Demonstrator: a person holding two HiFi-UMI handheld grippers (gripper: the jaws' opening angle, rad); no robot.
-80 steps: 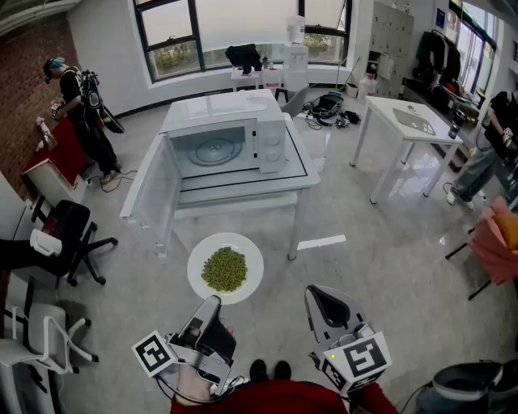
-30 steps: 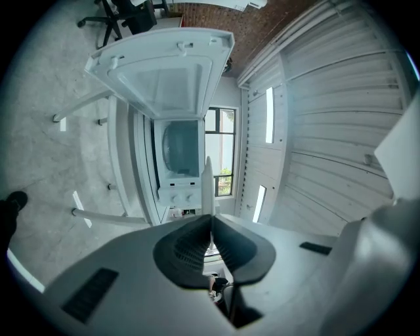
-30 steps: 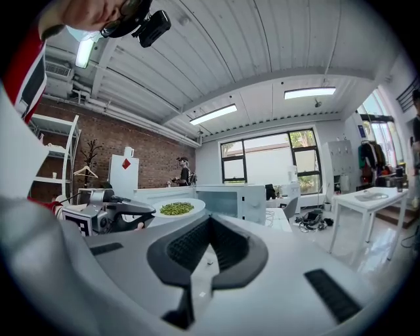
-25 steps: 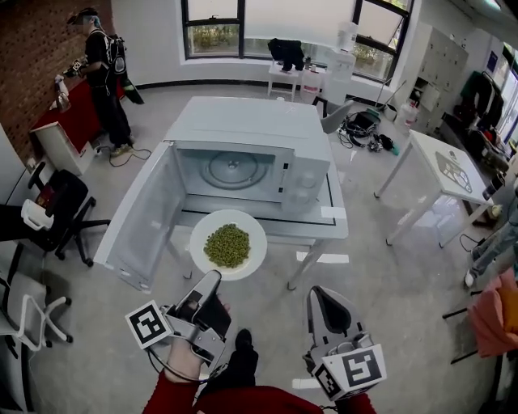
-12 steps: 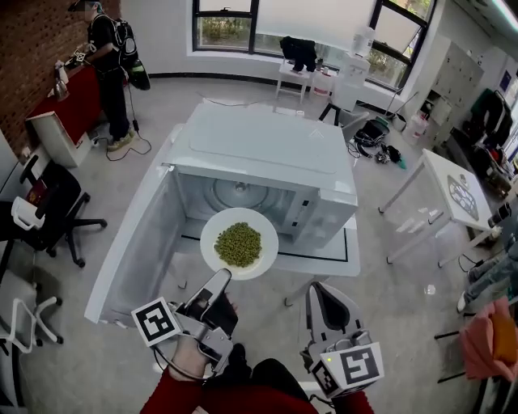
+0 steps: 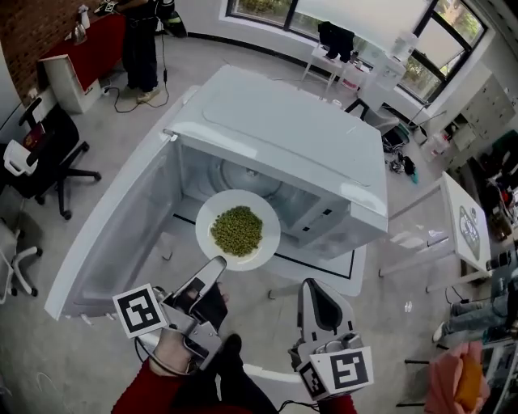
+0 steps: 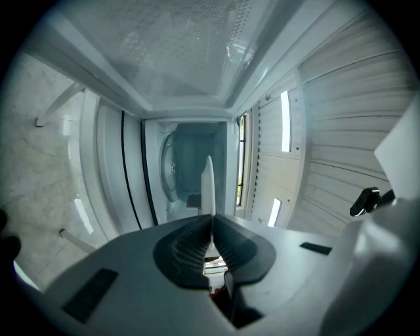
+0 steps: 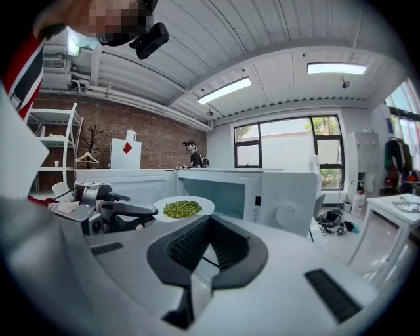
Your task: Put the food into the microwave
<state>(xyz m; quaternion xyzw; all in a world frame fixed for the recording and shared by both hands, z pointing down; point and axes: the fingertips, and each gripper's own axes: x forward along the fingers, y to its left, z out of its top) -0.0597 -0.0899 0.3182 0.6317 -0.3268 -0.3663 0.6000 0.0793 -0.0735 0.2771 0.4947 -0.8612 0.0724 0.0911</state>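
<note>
Two hand-held grippers occupied the near field. The left gripper [image 6: 213,268], backed by a red sleeve [image 6: 152,390], had its dark ribbed jaws pinched on the near rim of a round white plate [image 6: 265,217]. In the left gripper view the plate's thin edge ran straight out from between the pads. The right gripper [image 6: 307,285] hung just beside the left one, to its right and apart from the plate. Its jaw tips met with nothing between them.

The plate was held level and bore a heap of green peas [image 6: 236,230] at its centre. It stood at the mouth of a white microwave oven [image 6: 283,149], over the front of the open cavity. Whether its far rim had crossed the threshold could not be told. The oven's door [image 6: 109,238] was swung wide open to the left. Beyond the plate, a glass turntable [image 6: 243,174] lay on the cavity floor. A round control knob [image 8: 287,213] sat on the panel right of the opening.

The oven rested on a white table [image 6: 344,279] marked with a black line. Farther off stood a black office chair [image 6: 44,166] at left and a second white table [image 6: 465,218] at right. At the far left, a person [image 6: 146,32] stood beside a red counter [image 6: 89,48] against a brick wall [image 6: 32,24], and large windows [image 6: 453,36] lined the far wall.
</note>
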